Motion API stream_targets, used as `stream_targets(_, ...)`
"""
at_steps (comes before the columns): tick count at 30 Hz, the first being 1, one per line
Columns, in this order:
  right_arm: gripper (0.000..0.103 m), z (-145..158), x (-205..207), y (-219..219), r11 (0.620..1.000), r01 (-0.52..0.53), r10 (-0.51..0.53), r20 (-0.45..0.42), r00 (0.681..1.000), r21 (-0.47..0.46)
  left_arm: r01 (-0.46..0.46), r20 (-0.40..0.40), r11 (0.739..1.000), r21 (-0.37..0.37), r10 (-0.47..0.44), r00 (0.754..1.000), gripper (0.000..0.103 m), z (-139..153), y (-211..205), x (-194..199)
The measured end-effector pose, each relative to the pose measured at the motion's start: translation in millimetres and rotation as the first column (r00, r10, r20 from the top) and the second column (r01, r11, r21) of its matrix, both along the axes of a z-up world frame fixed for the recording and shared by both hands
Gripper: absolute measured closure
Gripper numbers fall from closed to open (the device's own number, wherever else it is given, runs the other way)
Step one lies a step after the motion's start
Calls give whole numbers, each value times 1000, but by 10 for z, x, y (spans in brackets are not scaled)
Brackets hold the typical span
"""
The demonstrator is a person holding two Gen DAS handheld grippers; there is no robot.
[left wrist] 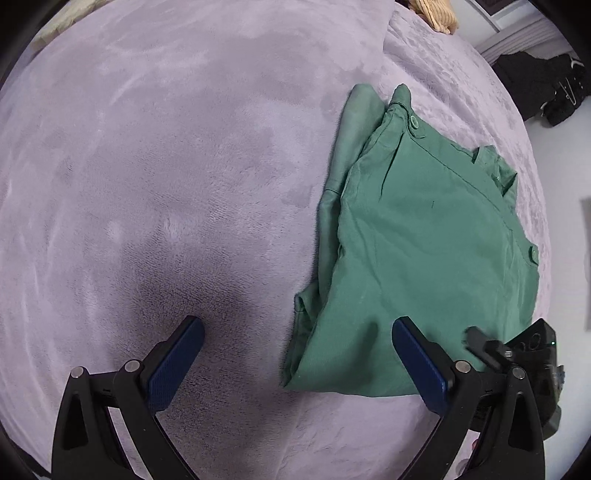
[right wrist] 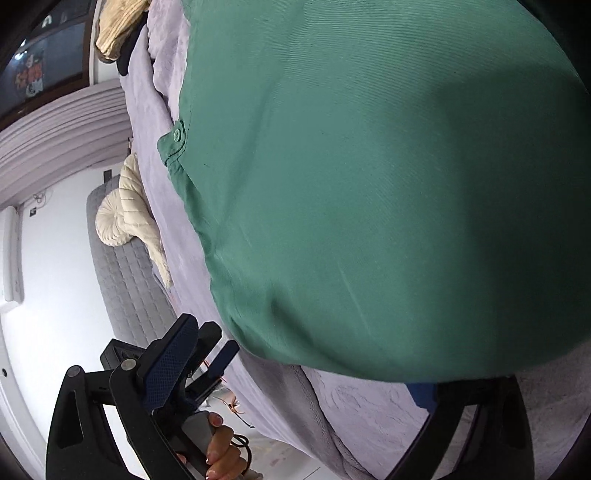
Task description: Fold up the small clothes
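Observation:
A green garment (left wrist: 417,236) with green buttons lies folded on a lilac plush blanket (left wrist: 166,166), to the right in the left wrist view. My left gripper (left wrist: 297,354) is open, low over the blanket, its right finger (left wrist: 421,365) over the garment's near edge. The right gripper's body (left wrist: 532,354) shows at the garment's near right corner. In the right wrist view the garment (right wrist: 369,184) fills the frame very close. My right gripper (right wrist: 295,369) is open; its left finger (right wrist: 170,365) shows, its right finger is mostly hidden under the cloth.
The blanket's edge drops to a white floor (left wrist: 561,166) on the right. Dark clothes (left wrist: 543,85) lie on the floor. A tan knit item (left wrist: 436,14) lies at the far end. A cream cushion (right wrist: 125,218) sits on a grey quilted mat (right wrist: 125,280).

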State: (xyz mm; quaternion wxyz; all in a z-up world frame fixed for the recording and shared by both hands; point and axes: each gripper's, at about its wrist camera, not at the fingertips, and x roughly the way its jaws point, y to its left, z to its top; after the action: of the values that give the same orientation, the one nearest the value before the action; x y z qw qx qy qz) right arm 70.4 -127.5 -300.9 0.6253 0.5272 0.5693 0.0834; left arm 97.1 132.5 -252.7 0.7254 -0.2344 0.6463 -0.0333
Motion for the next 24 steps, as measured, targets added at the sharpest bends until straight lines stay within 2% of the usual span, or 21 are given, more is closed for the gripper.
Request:
stream_targets(1,27,-7,10,7,1000,4,-4,1,1000,-3,-8,-7,999,-35,8,1000,1,-31,22,18)
stream_targets(3,71,-3,9,-21,1000,17,-17,16,1000,26,-16,-17,995,-102,14,1000,1,-79,28,29)
stream_targets(5,84,85,10,-65,996,30,-35,69,997,80,-18,-21,975,-220,14,1000,1,-116,36,86)
stream_targets(7,87,230,36,-131,992,30,-46,128,991,123,-35,-36,935,-354,23,999,1,-178,12,183)
stream_targets(9,87,351,52,-166,989,18,-42,168,985,145,-37,-39,889,-456,22,999,1,-232,-50,318)
stream_targets(13,87,502,108,-146,988,-21,-12,217,976,150,20,-32,832,-554,-45,999,1,-350,-303,664)
stream_targets(15,87,523,104,-133,989,-40,7,226,974,139,44,-36,825,-564,-78,996,1,-384,-444,800)
stream_targets(18,87,477,84,-126,991,-72,46,216,975,113,99,-25,854,-510,-130,991,4,-338,-589,916)
stream_targets(19,87,455,68,-141,991,-80,57,207,977,104,124,-11,873,-471,-147,989,12,-296,-641,937)
stream_targets(20,88,427,44,-159,992,-90,70,195,978,94,149,-5,888,-435,-168,986,38,-284,-693,976)
stream_targets(21,88,392,13,-160,992,-104,89,177,980,76,175,-12,908,-382,-194,981,71,-281,-741,1001)
stream_targets(22,88,361,-11,-138,991,-132,125,148,981,38,190,-27,918,-349,-212,977,80,-302,-770,1012)
stream_targets(24,83,328,-78,-110,977,-210,212,83,974,-31,192,-35,924,-330,-216,976,83,-321,-754,1005)
